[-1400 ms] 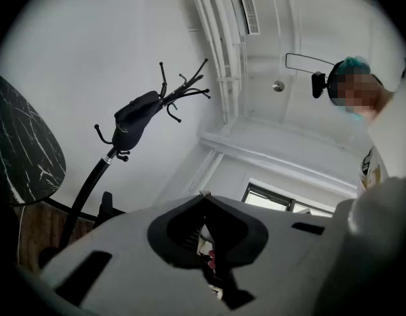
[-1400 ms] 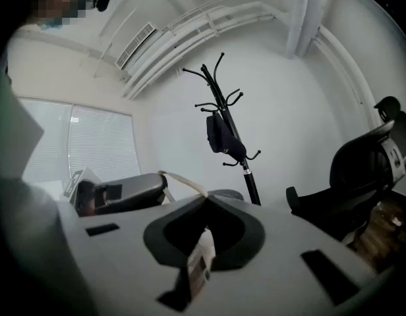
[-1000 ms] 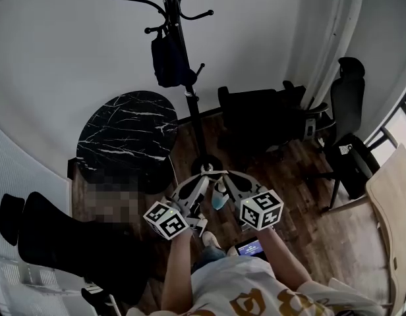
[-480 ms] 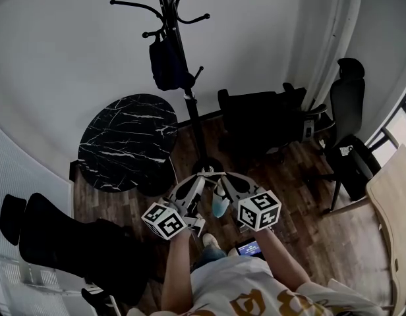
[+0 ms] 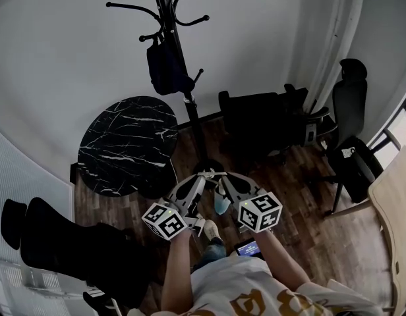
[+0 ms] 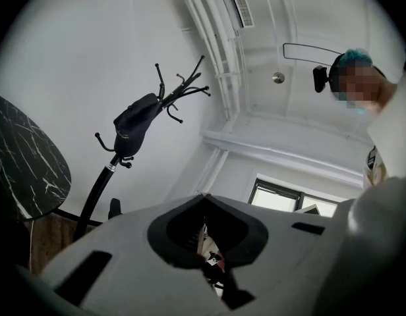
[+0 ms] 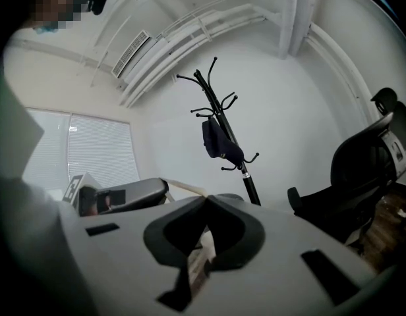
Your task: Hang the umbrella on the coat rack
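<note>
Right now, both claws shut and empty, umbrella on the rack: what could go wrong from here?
1. The umbrella hangs from a side hook of the coat rack, all on one side of the pole. A bump might slip it off.
2. In the head view the left claw and right claw show close to the rack's small round base, so a forward step could knock the thin pole.

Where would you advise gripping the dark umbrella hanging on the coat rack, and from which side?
Probably the umbrella's narrower upper part, just under the hook, from the room side: it hangs upright beside the coat rack pole, with the wall behind.
</note>
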`<control>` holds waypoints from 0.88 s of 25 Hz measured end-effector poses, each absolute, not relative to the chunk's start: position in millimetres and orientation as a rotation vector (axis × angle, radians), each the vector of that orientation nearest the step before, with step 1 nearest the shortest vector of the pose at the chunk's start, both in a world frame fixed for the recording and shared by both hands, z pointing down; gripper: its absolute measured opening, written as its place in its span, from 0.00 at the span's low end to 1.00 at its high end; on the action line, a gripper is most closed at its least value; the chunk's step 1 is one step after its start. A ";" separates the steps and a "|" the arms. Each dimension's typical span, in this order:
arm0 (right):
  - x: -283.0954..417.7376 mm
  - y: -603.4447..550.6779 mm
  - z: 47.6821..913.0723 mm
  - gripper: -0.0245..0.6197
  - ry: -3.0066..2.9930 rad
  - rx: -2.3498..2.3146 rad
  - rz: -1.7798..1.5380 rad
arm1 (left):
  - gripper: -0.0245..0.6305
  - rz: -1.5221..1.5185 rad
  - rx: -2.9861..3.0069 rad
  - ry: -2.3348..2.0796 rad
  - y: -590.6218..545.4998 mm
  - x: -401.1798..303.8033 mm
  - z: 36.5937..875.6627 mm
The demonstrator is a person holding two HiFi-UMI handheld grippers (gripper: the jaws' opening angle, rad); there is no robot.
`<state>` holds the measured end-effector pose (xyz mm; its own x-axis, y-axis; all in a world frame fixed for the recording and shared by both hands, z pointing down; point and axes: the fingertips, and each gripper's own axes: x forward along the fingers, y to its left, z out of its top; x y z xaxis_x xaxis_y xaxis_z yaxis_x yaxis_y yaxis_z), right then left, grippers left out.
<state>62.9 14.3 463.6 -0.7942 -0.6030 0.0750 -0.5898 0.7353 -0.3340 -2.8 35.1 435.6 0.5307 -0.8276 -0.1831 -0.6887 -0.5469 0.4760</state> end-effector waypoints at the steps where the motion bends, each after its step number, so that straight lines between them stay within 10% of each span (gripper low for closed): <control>1: 61.4 8.7 463.4 0.06 2.890 -0.999 -0.532 | 0.07 -0.559 2.427 -1.253 29.0 -4.8 435.7; 22: -4.8 -143.6 459.8 0.05 2.848 -1.068 -0.507 | 0.07 -0.578 2.438 -1.156 -128.6 -72.9 437.1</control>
